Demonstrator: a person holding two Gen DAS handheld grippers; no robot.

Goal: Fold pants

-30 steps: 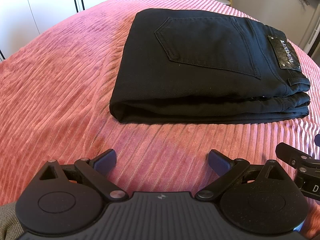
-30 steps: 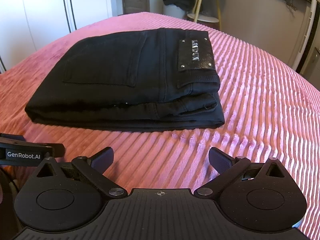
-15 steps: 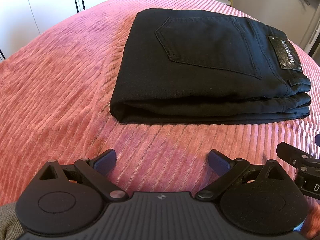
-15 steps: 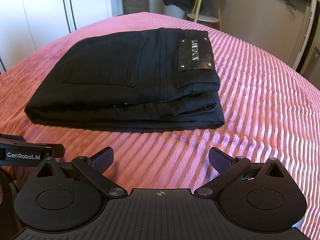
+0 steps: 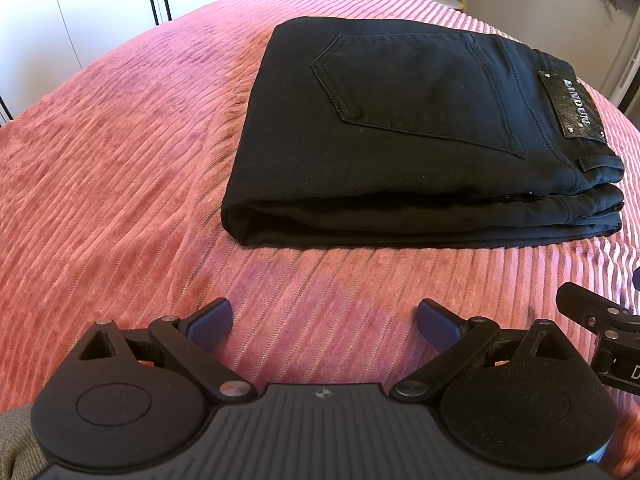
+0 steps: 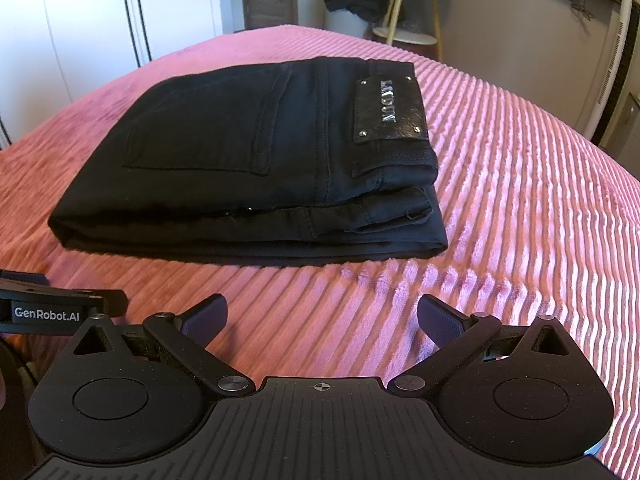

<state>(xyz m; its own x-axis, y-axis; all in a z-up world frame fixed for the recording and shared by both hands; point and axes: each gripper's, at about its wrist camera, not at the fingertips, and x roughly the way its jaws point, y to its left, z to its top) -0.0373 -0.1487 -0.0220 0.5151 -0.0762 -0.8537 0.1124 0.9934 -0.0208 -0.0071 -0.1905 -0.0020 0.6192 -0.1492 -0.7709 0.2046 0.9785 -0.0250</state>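
Black pants [image 5: 408,128] lie folded into a flat stack on the pink ribbed bedspread [image 5: 120,168], back pocket and leather waistband patch [image 5: 572,108] facing up. The right wrist view shows the same pants [image 6: 248,168] with the patch [image 6: 388,110] at the right end. My left gripper [image 5: 324,320] hovers open over bare bedspread, short of the stack's near edge, with nothing between its fingers. My right gripper [image 6: 322,316] is likewise open and empty, just in front of the stack. Each gripper's side shows at the other view's edge.
White wardrobe doors [image 6: 80,32] stand at the back left. A small round side table [image 6: 404,8] with dark clothing draped on it stands beyond the bed. A grey wall and a white appliance [image 6: 616,48] are at the right. A sleeve [image 5: 16,440] shows bottom left.
Both views have shifted very slightly toward the pants; the stack itself lies unchanged and both grippers stay open.
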